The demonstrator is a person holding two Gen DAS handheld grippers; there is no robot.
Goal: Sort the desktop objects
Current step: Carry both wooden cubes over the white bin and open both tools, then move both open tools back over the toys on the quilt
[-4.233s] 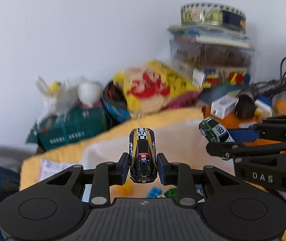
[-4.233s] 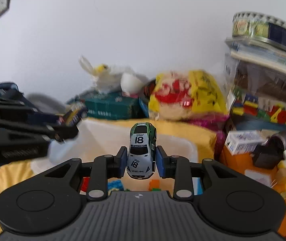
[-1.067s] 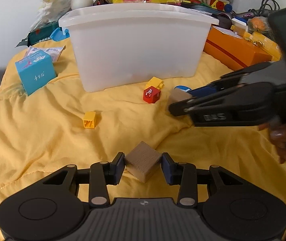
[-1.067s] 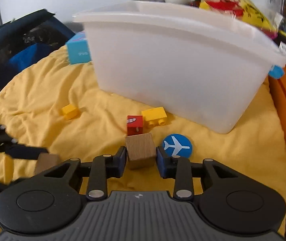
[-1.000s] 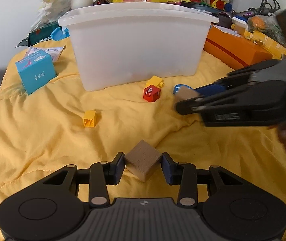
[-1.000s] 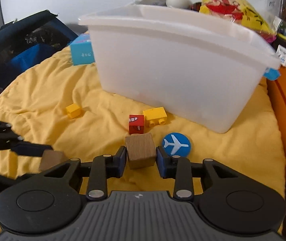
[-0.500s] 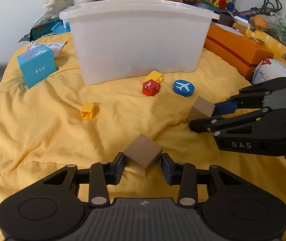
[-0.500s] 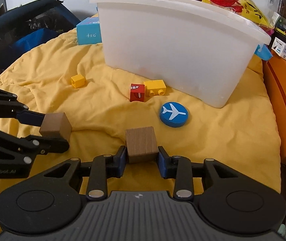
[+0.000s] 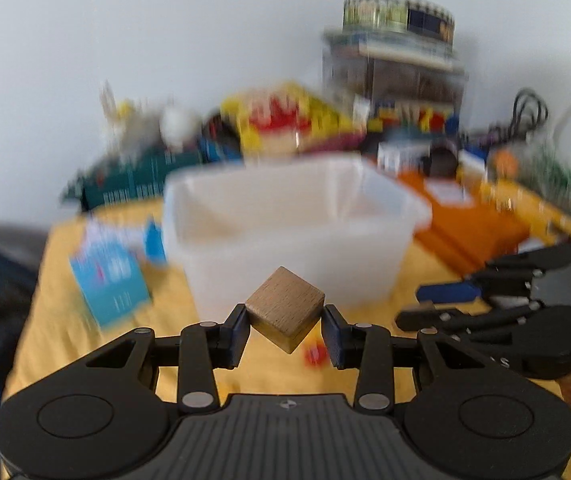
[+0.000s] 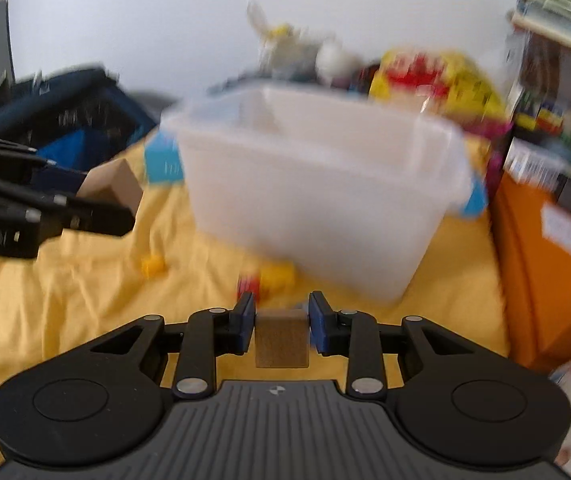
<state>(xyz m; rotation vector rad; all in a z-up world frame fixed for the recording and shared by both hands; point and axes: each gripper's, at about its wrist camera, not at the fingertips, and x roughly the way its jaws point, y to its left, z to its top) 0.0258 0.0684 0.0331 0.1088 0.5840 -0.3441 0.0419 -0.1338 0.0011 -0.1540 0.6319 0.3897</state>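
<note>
My left gripper point(image 9: 285, 320) is shut on a wooden cube point(image 9: 285, 308), gripped corner to corner and held in the air in front of the white plastic bin point(image 9: 285, 240). My right gripper point(image 10: 281, 312) has a second wooden cube point(image 10: 281, 340) between its blue pads; its jaws are closing on it and it hangs clear of the yellow cloth point(image 10: 65, 300). The bin point(image 10: 317, 200) stands just ahead, its open top in view. In the right wrist view the left gripper point(image 10: 97, 208) and its cube point(image 10: 111, 184) are at the left. In the left wrist view the right gripper point(image 9: 445, 304) is at the right.
A small yellow brick point(image 10: 152, 266), a red block point(image 10: 247, 284) and another yellow brick point(image 10: 277, 276) lie on the cloth before the bin. A blue box point(image 9: 109, 280) stands to its left, an orange box point(image 10: 545, 272) to its right. Bags, stacked boxes and a tin crowd the back wall.
Both grippers have risen off the cloth with their cubes and tilted upward. The bin's rim and inside now show, and the view is blurred by motion.
</note>
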